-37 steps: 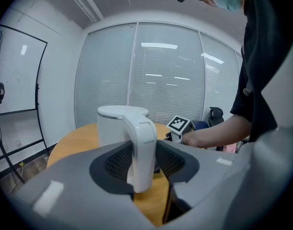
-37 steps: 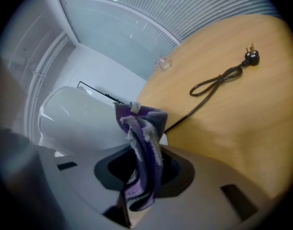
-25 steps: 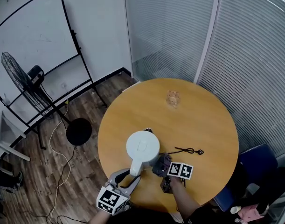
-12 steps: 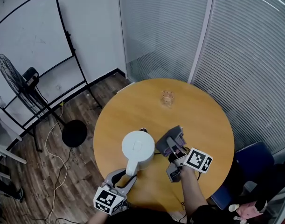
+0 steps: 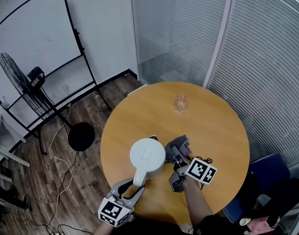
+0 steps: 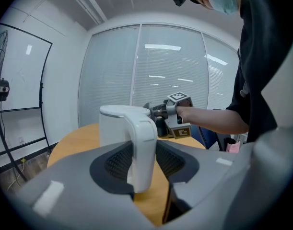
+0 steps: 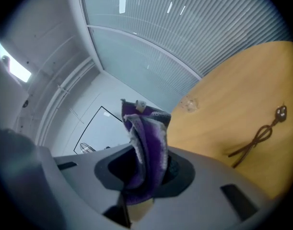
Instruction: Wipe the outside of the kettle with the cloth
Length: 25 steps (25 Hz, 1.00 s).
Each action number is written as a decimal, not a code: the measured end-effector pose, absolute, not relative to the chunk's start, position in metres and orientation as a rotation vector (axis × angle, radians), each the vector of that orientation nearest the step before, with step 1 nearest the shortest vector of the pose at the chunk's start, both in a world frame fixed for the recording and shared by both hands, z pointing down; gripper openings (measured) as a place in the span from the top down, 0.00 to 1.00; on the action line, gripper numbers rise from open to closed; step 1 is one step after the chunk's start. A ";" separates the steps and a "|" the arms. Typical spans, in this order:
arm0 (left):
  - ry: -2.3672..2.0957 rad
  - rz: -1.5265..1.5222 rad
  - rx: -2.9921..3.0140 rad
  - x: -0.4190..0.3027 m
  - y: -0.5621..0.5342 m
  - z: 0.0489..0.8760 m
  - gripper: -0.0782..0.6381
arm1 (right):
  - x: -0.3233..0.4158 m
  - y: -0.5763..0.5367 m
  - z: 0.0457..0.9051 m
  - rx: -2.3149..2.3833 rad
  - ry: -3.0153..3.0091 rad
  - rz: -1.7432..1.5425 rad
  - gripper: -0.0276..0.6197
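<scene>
Fingers of my left gripper (image 6: 141, 169) clasp the kettle (image 5: 147, 155) handle (image 6: 141, 143), right gripper (image 7: 147, 174) pinching the cloth (image 7: 145, 133) (just alongside); next, probably: press, wipe.

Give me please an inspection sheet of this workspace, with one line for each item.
Surface: round wooden table, no spill seen.
Job's things: white kettle upright near the front edge; purple cloth raised beside its right side, contact unclear.
Clutter: small clear object at the far side.
Grippers: left gripper shut on the kettle's handle; right gripper shut on the cloth.
Cables: dark cord loose on the table; pale cable on the floor.
Surroundings: whiteboard, fan, glass partition, blue chair.
</scene>
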<state>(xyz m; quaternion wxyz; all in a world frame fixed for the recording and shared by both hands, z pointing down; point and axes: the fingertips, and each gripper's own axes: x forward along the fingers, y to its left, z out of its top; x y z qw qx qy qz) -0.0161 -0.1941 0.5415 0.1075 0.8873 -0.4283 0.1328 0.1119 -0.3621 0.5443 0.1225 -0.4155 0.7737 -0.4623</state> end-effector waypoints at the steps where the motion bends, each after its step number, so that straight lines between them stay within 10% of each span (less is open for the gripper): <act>1: -1.260 0.391 2.608 -0.016 -0.194 0.541 0.66 | 0.112 -0.362 0.556 -1.231 2.255 -1.379 0.81; 25: -1.327 0.352 2.582 -0.016 -0.195 0.537 0.66 | 0.121 -0.363 0.707 -1.795 2.555 -1.483 0.81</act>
